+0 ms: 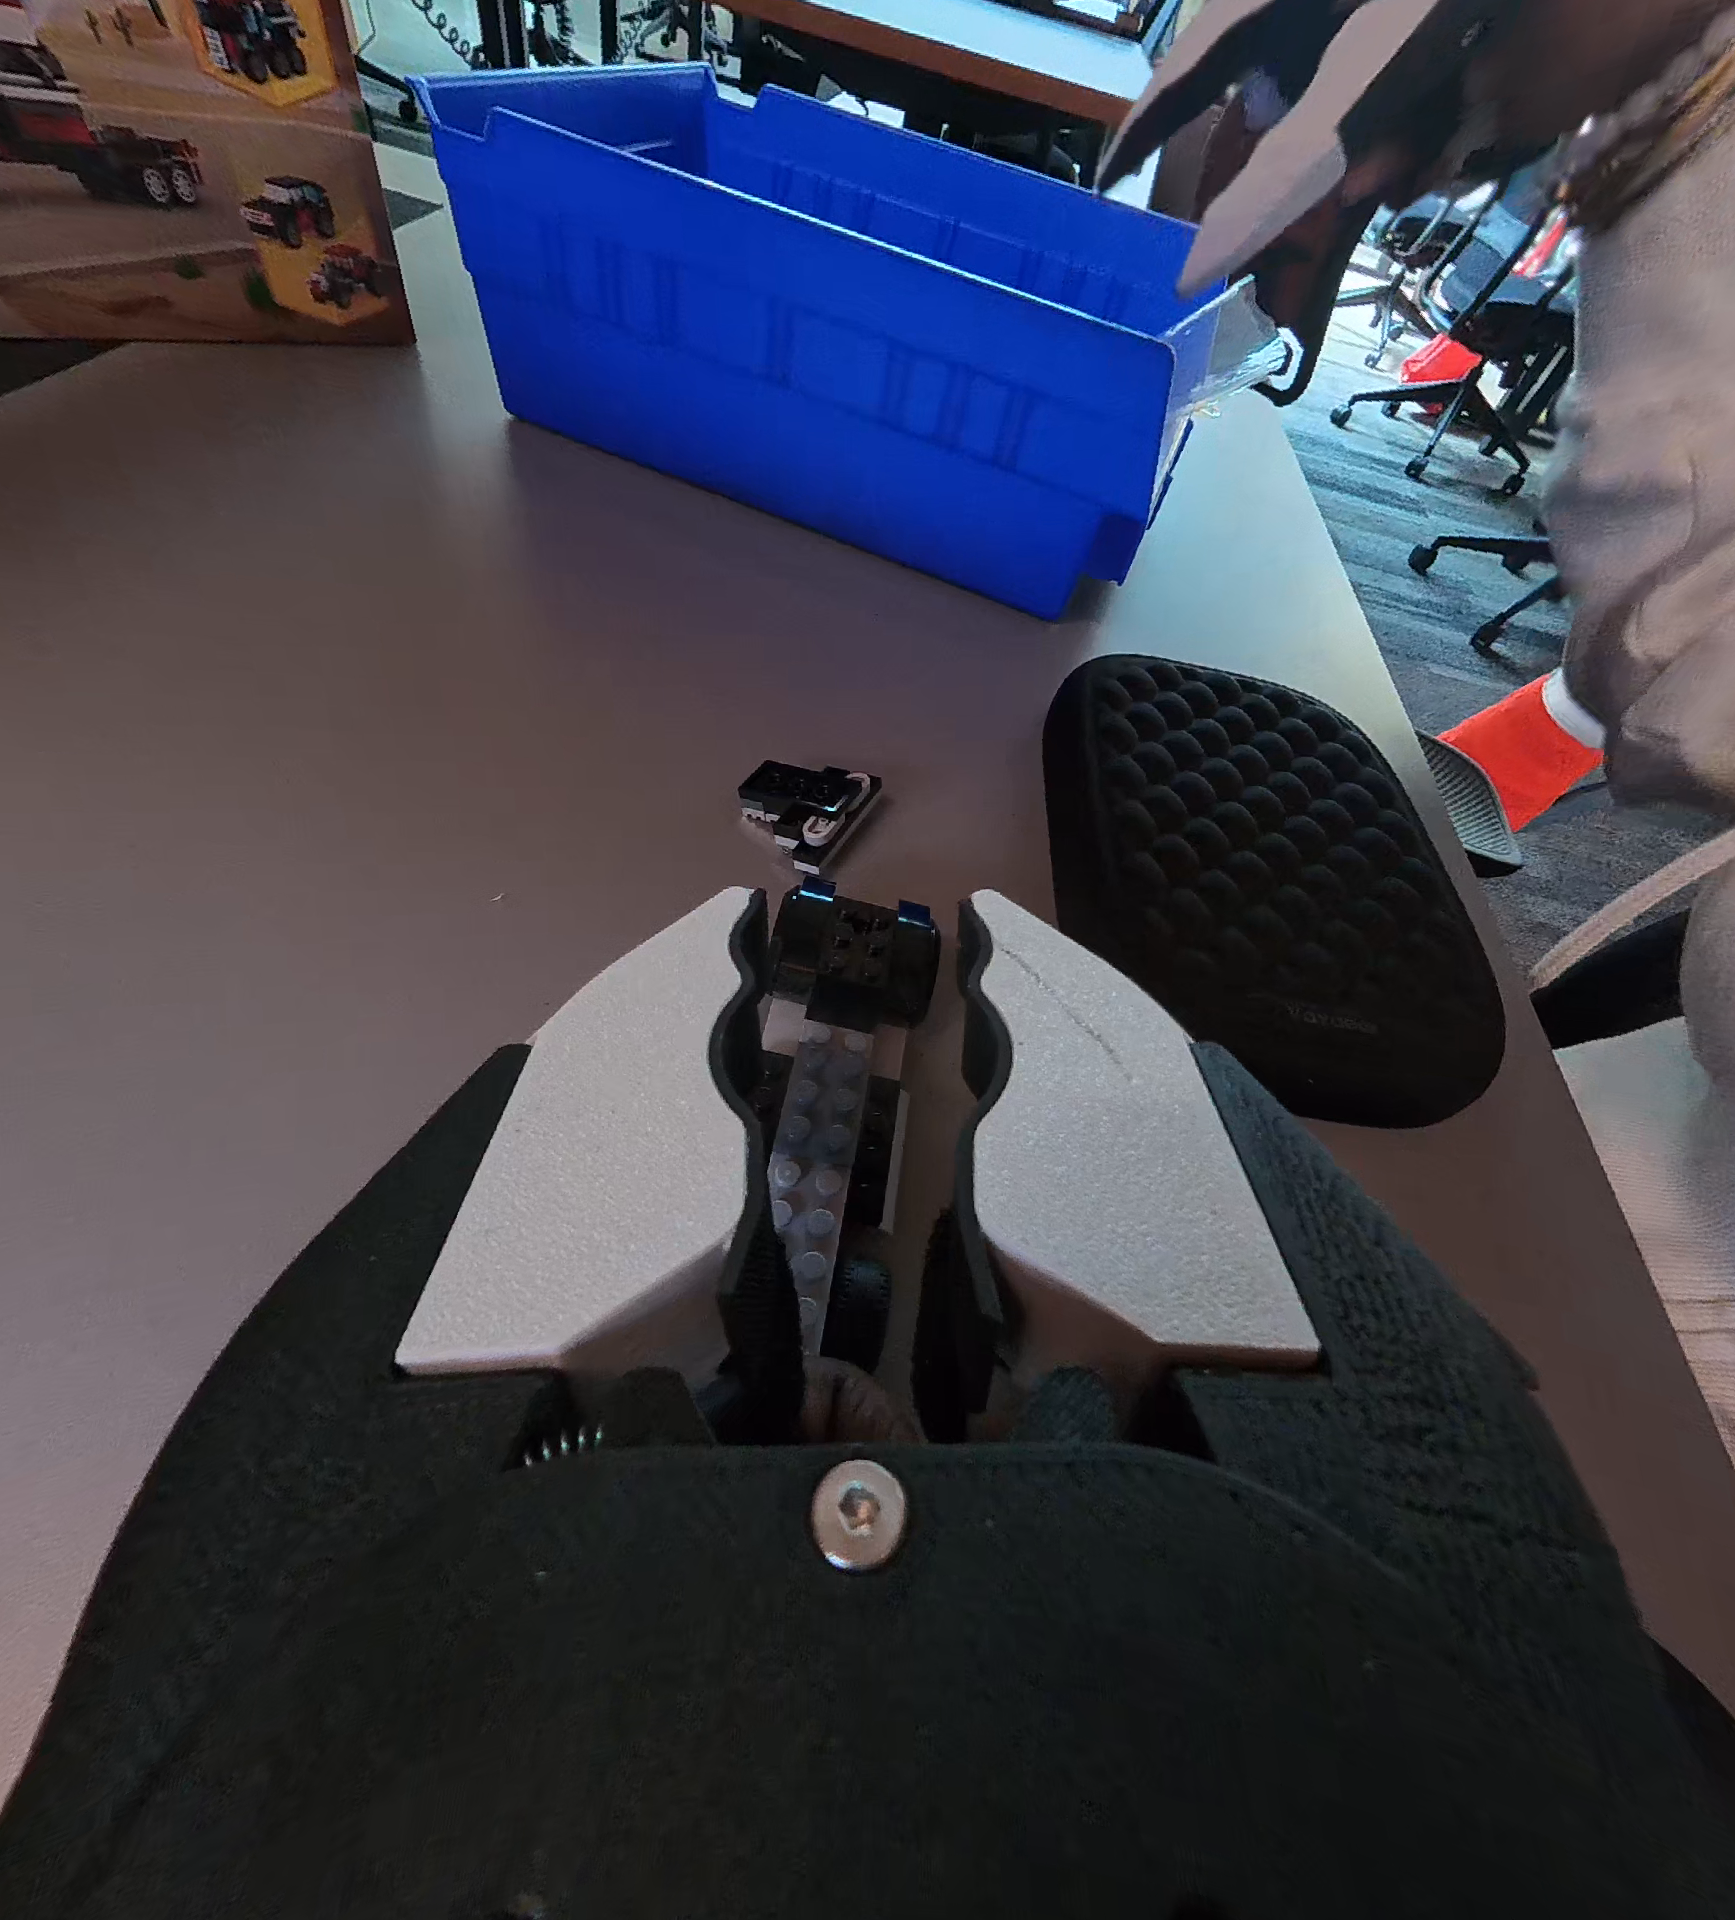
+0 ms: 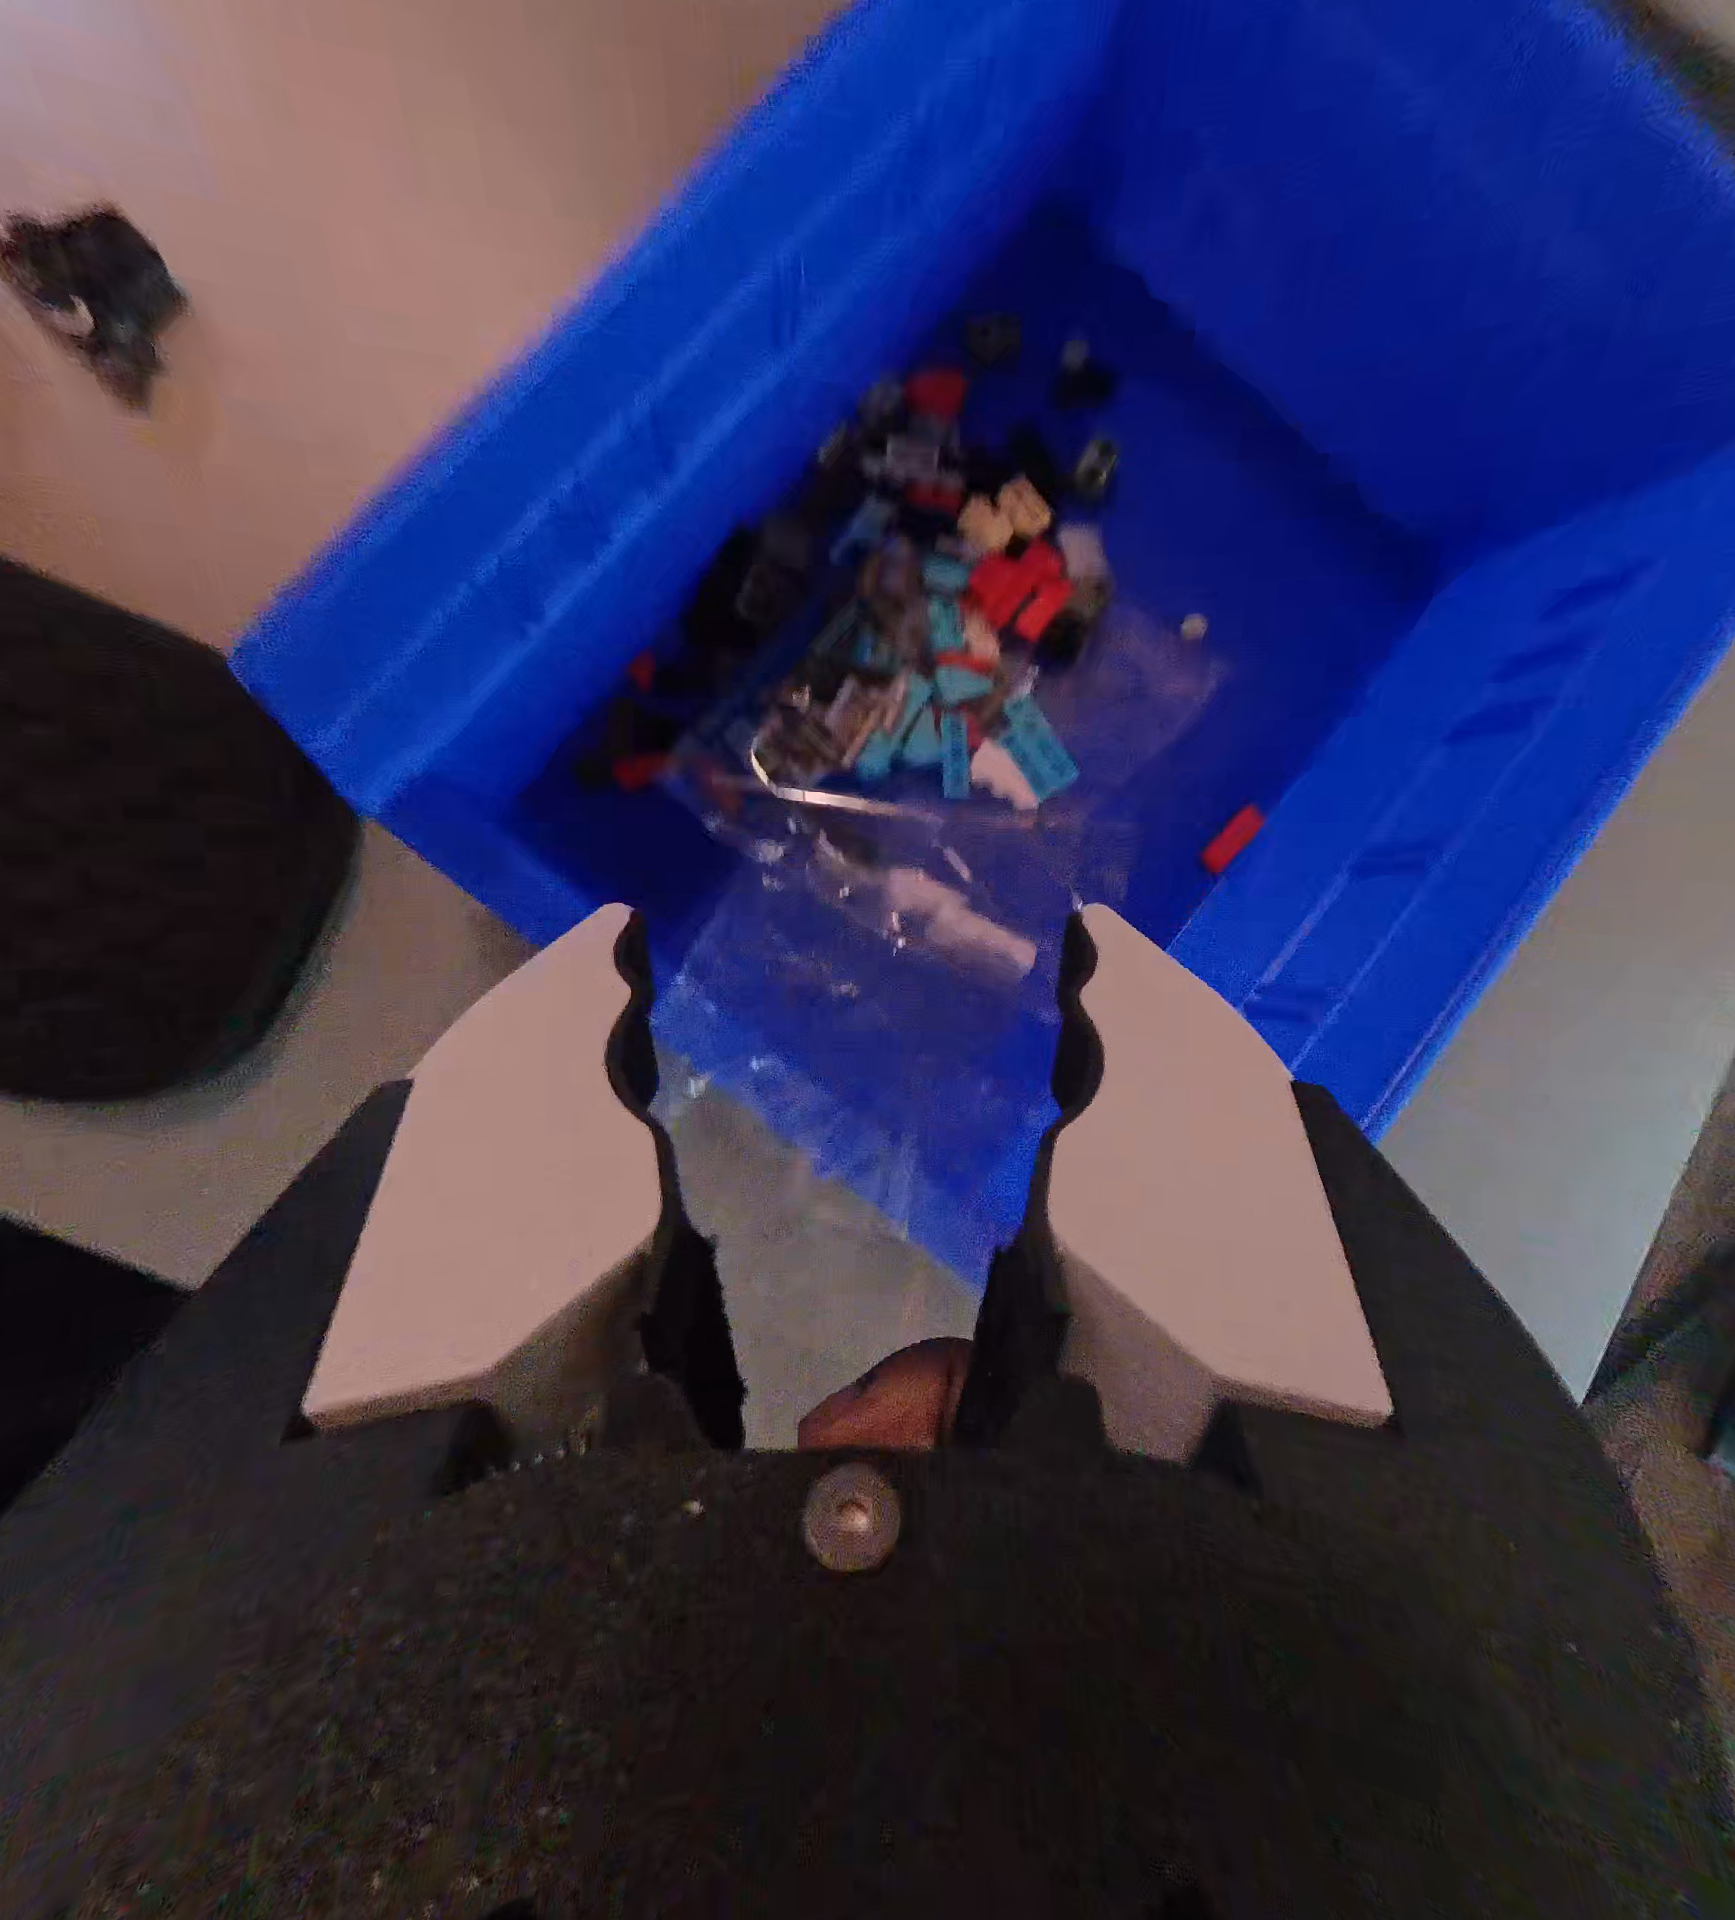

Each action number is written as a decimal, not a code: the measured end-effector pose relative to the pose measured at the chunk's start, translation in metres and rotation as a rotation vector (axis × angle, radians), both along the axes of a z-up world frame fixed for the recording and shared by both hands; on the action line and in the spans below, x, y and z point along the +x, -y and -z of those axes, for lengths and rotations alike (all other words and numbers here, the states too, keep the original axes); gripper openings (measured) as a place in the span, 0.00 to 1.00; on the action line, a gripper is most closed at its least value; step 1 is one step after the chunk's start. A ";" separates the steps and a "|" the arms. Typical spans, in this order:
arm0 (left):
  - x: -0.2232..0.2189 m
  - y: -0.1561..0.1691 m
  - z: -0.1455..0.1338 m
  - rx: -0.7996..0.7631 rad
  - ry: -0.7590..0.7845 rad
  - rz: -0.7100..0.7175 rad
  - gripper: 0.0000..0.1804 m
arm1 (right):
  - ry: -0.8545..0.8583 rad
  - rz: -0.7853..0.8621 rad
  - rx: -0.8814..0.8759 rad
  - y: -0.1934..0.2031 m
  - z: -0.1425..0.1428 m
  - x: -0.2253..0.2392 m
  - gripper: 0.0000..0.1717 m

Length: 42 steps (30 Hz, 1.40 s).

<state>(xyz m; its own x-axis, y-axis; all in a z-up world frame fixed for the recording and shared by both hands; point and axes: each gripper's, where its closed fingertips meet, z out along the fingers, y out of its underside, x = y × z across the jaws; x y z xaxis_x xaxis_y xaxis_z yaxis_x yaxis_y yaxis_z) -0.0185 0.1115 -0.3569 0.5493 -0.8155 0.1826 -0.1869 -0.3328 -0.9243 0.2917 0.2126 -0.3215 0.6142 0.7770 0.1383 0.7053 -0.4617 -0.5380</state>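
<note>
**Left tongs grip brick chassis, right tongs gape over bin**

Brick chassis [image 1: 847, 1049] sits clamped in the left tongs [image 1: 858, 935], low over the table [image 1: 271, 727]. Small black assembly [image 1: 809, 802] lies just ahead. Right tongs [image 2: 852, 935] spread wide, empty, above the blue bin [image 2: 1465, 312] of loose bricks [image 2: 925, 603]; best kept steady.

**Left Gripper Clamping, Right Gripper Spread**

The left gripper [image 1: 858, 935] is filling the lower centre of its view, fingers reaching toward the frame's middle and standing narrowly apart around a black and grey brick assembly [image 1: 847, 1049] lodged lengthwise between them. The right gripper [image 2: 852, 935] is pointing up-frame from the bottom centre, its fingers set wide apart. In the left view's upper right, it is appearing blurred.
</note>
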 end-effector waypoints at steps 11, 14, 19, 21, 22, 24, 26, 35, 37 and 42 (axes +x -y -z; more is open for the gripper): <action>-0.003 -0.003 0.002 -0.011 0.005 -0.013 0.19 | 0.470 -0.182 -0.350 0.043 0.062 0.023 0.29; -0.002 -0.002 0.003 -0.012 0.003 -0.006 0.19 | 0.434 -0.190 -0.266 0.034 0.043 0.020 0.03; -0.002 -0.001 0.003 -0.008 -0.005 -0.005 0.19 | 0.402 -0.147 -0.058 0.003 -0.017 0.022 0.01; -0.002 -0.001 0.003 -0.009 -0.003 -0.004 0.19 | 0.411 -0.157 0.007 -0.010 -0.038 0.020 0.02; -0.001 -0.001 0.003 -0.010 -0.004 -0.002 0.19 | 0.402 -0.173 0.048 -0.019 -0.047 0.015 0.02; -0.001 -0.001 0.004 -0.010 -0.008 0.000 0.19 | 0.368 -0.233 0.061 -0.036 -0.052 0.000 0.02; -0.001 -0.001 0.005 -0.010 -0.013 0.001 0.19 | 0.422 -0.262 0.022 -0.059 -0.047 -0.001 0.02; -0.002 -0.001 0.007 0.000 -0.033 -0.002 0.19 | 0.572 -0.357 -0.276 -0.159 0.004 -0.005 0.02; -0.003 -0.001 0.007 0.002 -0.039 -0.001 0.19 | 0.504 -0.353 -0.324 -0.169 0.011 -0.012 0.02; -0.002 -0.001 0.008 -0.006 -0.036 0.006 0.19 | 0.487 -0.306 -0.383 -0.189 0.026 -0.005 0.07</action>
<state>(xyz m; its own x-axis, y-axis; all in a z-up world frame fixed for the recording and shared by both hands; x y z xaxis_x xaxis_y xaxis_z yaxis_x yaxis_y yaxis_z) -0.0207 0.1123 -0.3649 0.5503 -0.8180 0.1672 -0.2224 -0.3367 -0.9150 0.2869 0.4019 -0.3473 0.2969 0.9546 0.0239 0.9541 -0.2976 0.0350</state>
